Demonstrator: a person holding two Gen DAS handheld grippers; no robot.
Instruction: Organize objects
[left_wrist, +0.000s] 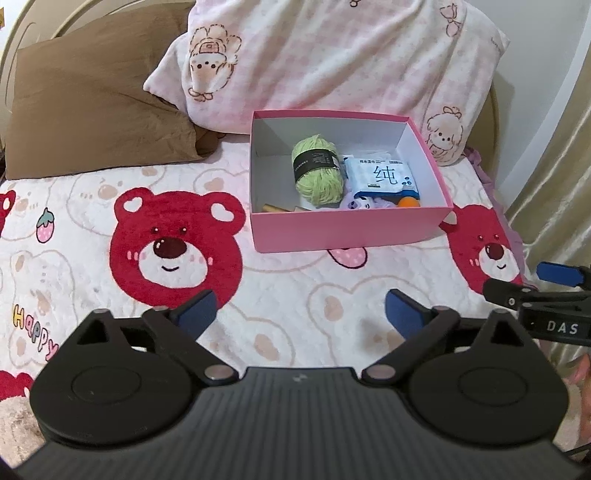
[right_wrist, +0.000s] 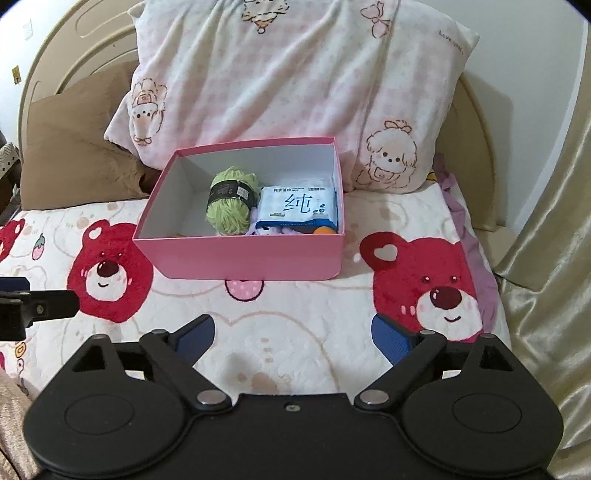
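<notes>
Both claws, left claw (left_wrist: 300, 314) and right claw (right_wrist: 293, 334), wide apart, empty, before pink box (left_wrist: 347, 230) with yarn (left_wrist: 318, 173)

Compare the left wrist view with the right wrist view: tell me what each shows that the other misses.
Only the left wrist view shows a wooden piece in the box's near corner and the right gripper at its edge. Only the right wrist view shows the left gripper at its edge. Both share the pink box, green yarn, wipes pack and bear blanket.
</notes>
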